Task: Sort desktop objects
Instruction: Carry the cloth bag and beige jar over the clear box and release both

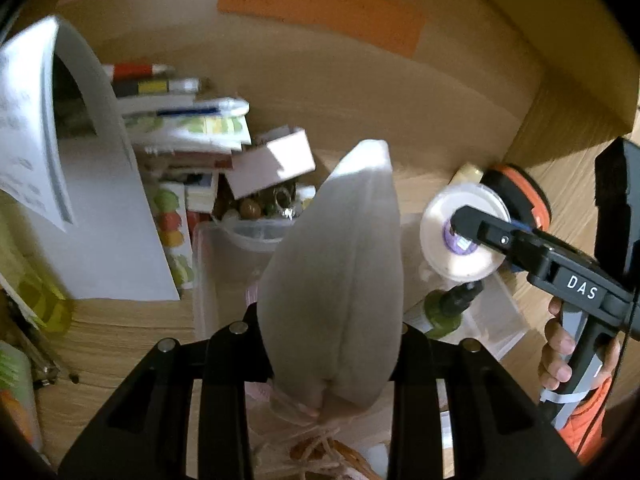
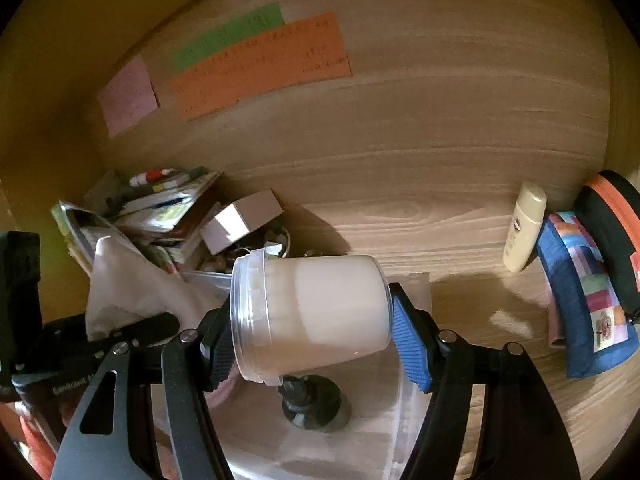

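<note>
My left gripper (image 1: 328, 340) is shut on a pale fabric pouch (image 1: 336, 272) that stands up between its fingers, a knotted string at its base. The same pouch (image 2: 128, 284) shows at the left of the right wrist view. My right gripper (image 2: 312, 340) is shut on a white plastic jar (image 2: 320, 308), which lies sideways between the blue pads (image 2: 408, 344). From the left wrist view the jar (image 1: 460, 256) hangs to the pouch's right. Both are above a clear plastic bin (image 1: 212, 272), which holds a green bottle with a dark cap (image 1: 444, 312).
A stack of books (image 1: 180, 136), white paper sheets (image 1: 100, 220), a small box (image 1: 272, 160) and a bowl of trinkets (image 1: 260, 204) crowd the back left. A lotion bottle (image 2: 524, 228), a patchwork pouch (image 2: 584, 292) and a black-and-orange case (image 2: 616, 232) stand right. Wooden walls close the back.
</note>
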The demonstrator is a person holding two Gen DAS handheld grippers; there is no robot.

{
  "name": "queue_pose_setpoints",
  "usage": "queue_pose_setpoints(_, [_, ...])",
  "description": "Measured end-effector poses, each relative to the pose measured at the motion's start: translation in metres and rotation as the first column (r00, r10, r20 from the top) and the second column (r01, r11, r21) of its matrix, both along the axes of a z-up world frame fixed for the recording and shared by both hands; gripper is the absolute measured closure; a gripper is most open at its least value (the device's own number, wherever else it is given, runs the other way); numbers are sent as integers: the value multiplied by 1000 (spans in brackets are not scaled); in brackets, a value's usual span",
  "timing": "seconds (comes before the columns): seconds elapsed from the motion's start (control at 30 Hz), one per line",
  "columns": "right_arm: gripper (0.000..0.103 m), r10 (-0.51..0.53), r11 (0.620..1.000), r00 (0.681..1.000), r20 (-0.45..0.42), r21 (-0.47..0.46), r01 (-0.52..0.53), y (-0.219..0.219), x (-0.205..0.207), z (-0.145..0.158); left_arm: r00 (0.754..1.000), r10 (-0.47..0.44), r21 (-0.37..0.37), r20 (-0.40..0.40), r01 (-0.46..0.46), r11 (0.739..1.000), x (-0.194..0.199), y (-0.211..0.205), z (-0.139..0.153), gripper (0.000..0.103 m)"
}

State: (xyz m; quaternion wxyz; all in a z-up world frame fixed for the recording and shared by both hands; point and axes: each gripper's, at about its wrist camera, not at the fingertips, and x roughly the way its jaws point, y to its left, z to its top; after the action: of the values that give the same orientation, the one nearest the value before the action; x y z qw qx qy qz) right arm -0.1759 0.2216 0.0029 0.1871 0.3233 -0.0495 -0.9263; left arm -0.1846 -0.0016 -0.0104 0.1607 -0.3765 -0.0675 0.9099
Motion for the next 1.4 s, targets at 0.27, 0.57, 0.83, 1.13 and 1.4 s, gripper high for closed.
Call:
queue_pose_setpoints(0.27, [39, -12, 997, 1000, 25, 75, 10, -11, -8, -20, 999, -3, -21, 34, 4, 1000, -3, 3, -15, 72])
queue_pose_setpoints(0.57, [39, 9, 991, 998, 55, 133, -17, -19, -7, -35, 998, -4, -25, 66, 5, 1000, -9, 3, -16, 67])
queue_pose_setpoints(0.83, [39, 12, 980, 998, 68, 199, -25, -29, -6, -48, 999, -11, -42, 46, 12, 999, -7, 15, -17, 46])
queue_pose_setpoints(1.13, [39, 31, 971, 999, -20, 238, -26, -38, 10, -38, 1000, 3, -69, 26, -1, 998, -2, 16, -15, 39])
queue_pose_setpoints(1.4, [38, 23, 956, 995, -96, 294, 6, -41, 18, -26, 997, 51, -80, -57, -55, 995, 10, 7, 3, 28])
